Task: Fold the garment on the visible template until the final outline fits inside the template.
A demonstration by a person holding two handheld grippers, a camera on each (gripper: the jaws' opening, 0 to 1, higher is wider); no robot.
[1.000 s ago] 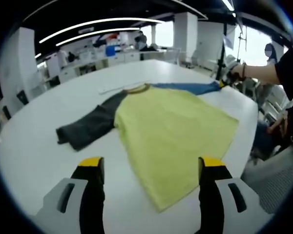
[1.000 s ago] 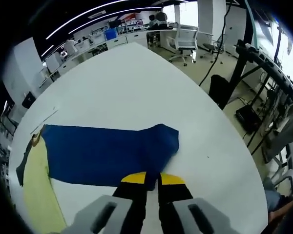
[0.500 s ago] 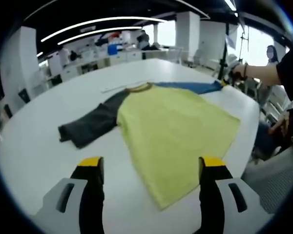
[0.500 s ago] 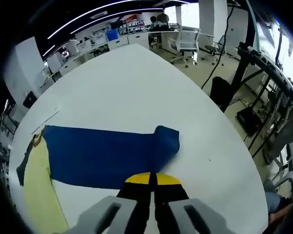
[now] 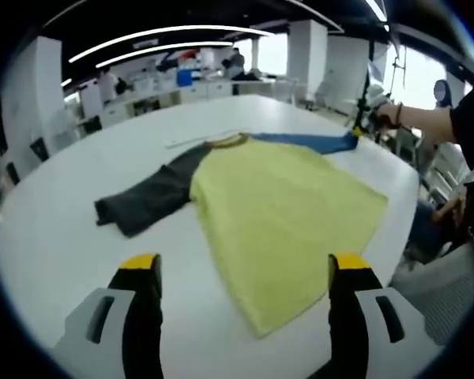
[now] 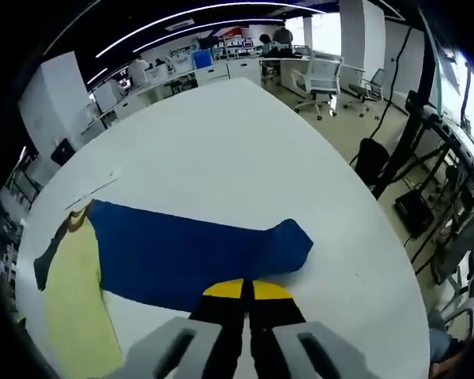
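The right gripper has its jaws pressed together on the near edge of the blue sleeve, close to the cuff, which curls up off the tabletop; I take it the sleeve is pinched there so it can be carried over the shirt body for the first fold. The left gripper hangs over the shirt's hem with its jaws spread wide and nothing between them, probably waiting its turn. The shirt lies flat mid-tabletop, grey sleeve stretched away from the yellow body on the far side from the blue one. No containers anywhere near the shirt. I cannot make out a template.
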